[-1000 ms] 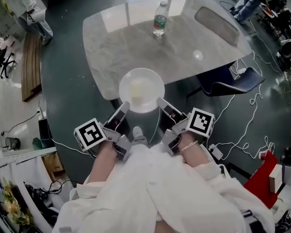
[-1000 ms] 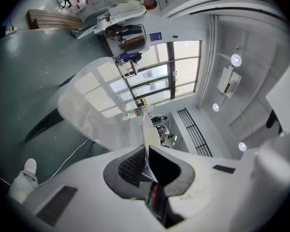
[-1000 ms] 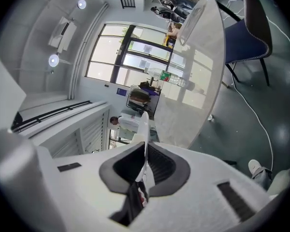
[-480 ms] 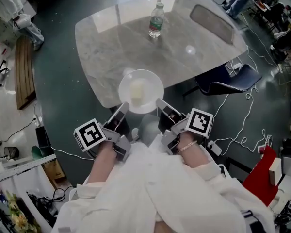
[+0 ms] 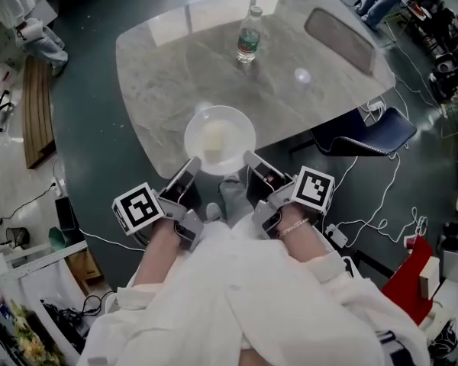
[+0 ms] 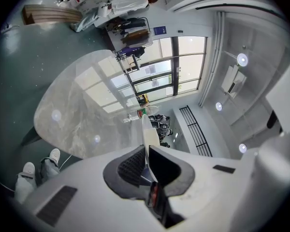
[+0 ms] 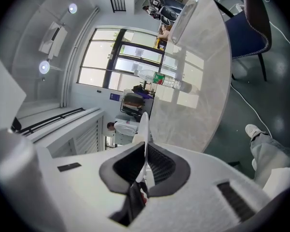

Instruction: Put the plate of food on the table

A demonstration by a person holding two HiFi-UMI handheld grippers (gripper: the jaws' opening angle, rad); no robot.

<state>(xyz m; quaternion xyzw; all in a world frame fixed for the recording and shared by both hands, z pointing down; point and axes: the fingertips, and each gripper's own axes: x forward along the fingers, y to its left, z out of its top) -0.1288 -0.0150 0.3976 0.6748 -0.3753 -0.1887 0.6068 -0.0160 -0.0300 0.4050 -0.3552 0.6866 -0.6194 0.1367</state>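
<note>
Currently you clench left tongs and right tongs on opposite rims of the plate, presumably to hold its food level, over the table near edge.

White plate, grey-marbled table

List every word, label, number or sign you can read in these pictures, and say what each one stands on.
No text is legible in any view.
Water bottle: green label, print too small to read.
Blue wall sign: too small and blurred to read.
Marker cubes: black-and-white square patterns only, no letters or numbers.
</note>
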